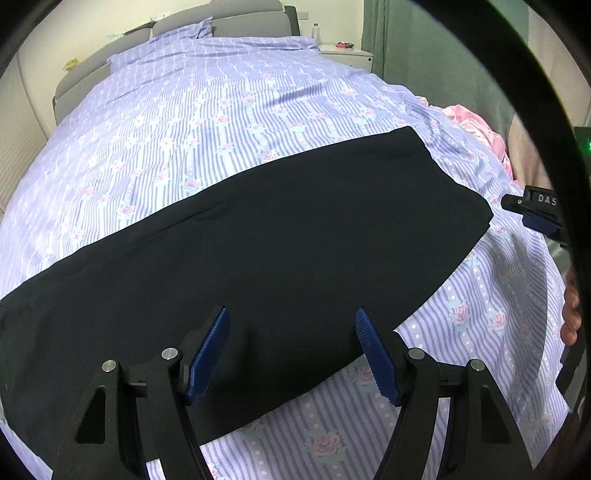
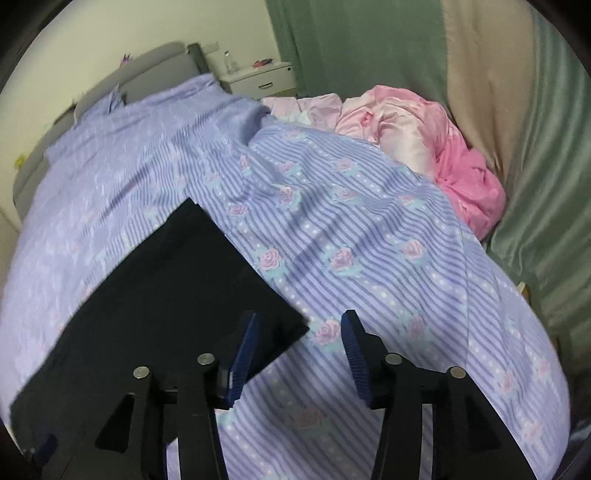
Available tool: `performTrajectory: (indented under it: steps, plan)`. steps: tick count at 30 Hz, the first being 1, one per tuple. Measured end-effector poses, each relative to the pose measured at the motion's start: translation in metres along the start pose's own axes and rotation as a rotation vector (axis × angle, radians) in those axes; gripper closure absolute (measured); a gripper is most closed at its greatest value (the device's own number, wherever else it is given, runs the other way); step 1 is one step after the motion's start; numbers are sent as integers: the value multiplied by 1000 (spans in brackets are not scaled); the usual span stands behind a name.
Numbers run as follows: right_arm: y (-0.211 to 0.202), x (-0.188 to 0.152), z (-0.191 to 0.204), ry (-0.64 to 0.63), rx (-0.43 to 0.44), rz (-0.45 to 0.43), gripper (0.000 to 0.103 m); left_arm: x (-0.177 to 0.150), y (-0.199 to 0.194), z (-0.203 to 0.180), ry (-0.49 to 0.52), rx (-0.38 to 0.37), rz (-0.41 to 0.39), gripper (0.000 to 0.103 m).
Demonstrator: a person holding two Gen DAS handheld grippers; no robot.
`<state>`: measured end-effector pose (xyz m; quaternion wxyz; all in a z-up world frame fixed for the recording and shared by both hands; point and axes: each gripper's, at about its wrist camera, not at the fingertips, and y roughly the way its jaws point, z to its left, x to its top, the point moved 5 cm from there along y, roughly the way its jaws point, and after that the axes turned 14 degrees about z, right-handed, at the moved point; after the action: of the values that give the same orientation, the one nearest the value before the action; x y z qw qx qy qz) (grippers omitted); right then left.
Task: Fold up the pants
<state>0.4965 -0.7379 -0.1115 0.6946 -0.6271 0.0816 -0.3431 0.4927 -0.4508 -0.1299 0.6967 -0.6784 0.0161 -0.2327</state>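
Black pants [image 1: 258,251] lie flat in a long band across the lilac striped bed cover [image 1: 221,110], one end at the right. My left gripper [image 1: 291,350] is open and empty, just above the pants' near edge. My right gripper [image 2: 299,354] is open and empty over the cover, beside the near corner of the pants [image 2: 166,295]. The right gripper also shows at the right edge of the left wrist view [image 1: 535,214], just past the pants' right end.
A crumpled pink blanket [image 2: 424,140] lies at the bed's far right side. A white nightstand [image 2: 258,79] with a bottle stands beside the grey headboard [image 1: 229,18]. Green and beige curtains [image 2: 369,48] hang on the right.
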Motion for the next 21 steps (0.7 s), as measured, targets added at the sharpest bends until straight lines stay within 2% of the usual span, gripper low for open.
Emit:
performTrajectory:
  steps: [5, 10, 16, 21]
  plan:
    - [18, -7, 8, 9, 135, 51, 54, 4, 1, 9, -13, 45, -13, 33]
    - [47, -13, 4, 112, 228, 127, 54, 13, 1, 17, -16, 52, -20, 33]
    - [61, -20, 6, 113, 221, 129, 53, 13, -4, 20, -4, 65, -38, 31]
    - [75, -12, 4, 115, 237, 108, 53, 13, -6, 21, -12, 61, -34, 31]
